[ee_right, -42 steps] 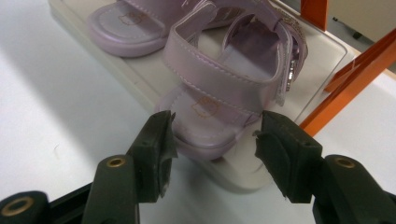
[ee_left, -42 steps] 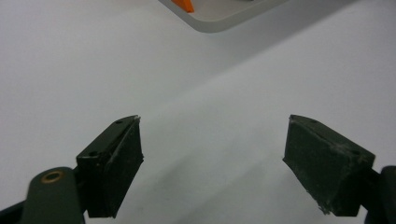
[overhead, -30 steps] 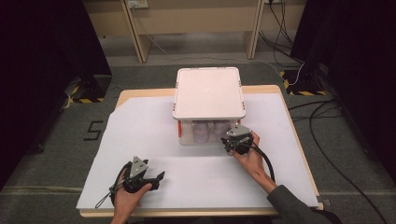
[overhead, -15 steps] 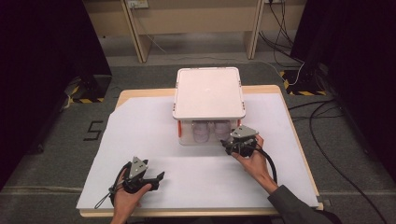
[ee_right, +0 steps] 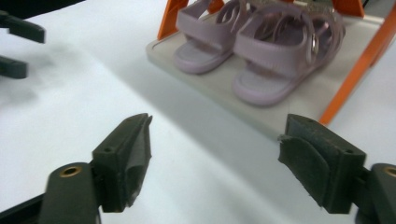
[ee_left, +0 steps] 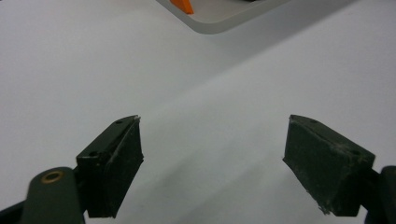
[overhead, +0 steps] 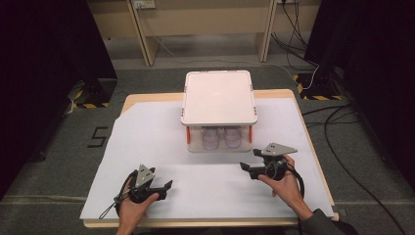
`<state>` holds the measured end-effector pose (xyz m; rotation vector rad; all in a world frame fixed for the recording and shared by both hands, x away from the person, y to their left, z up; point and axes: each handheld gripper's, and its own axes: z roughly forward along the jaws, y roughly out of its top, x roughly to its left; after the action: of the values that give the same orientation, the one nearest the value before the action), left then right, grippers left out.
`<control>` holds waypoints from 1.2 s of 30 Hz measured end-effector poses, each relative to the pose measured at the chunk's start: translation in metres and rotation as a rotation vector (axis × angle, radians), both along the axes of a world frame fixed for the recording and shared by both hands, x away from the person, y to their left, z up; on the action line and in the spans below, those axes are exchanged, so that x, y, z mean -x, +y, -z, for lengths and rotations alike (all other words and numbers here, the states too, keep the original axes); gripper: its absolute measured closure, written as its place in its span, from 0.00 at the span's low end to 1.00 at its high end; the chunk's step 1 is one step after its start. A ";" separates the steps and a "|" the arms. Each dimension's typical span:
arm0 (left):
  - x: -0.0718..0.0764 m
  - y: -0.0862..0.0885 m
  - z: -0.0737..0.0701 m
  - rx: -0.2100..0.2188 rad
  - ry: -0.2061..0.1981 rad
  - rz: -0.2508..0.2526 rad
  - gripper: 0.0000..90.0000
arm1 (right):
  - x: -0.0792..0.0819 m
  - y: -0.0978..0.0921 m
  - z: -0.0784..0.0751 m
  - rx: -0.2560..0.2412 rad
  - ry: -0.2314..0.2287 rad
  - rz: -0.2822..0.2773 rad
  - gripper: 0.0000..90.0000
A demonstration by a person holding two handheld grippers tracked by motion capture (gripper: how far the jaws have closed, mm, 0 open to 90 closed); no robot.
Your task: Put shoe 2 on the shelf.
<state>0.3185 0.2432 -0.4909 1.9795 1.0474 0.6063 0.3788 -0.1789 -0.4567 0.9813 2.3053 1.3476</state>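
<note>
where the white-covered table (overhead: 147,147) carries it at mid-back, a clear box (overhead: 219,139) with orange corner posts and a flat white lid (overhead: 219,96) holds a pair of lilac strapped sandals (ee_right: 261,44) side by side. the lid hides their far ends. the left gripper (overhead: 164,188) and right gripper (overhead: 246,169) both have jaws spread, empty.

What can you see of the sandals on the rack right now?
The sandals are a small lilac pair with wide straps and what looks like a metal buckle, in soft rubbery-looking material. They stand upright side by side, toes toward the right gripper, on the lower shelf of the rack, between its orange posts and under its white top. Only the shelf touches them; the gripper, jaws open, is short of them.
</note>
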 end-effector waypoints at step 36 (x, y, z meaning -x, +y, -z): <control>0.000 -0.001 0.000 -0.007 0.004 -0.001 0.21 | 0.052 -0.046 0.021 0.018 0.074 0.017 0.21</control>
<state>0.3184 0.2425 -0.4913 1.9867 1.0505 0.6072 0.3270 -0.2246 -0.4779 1.0596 2.3533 1.3025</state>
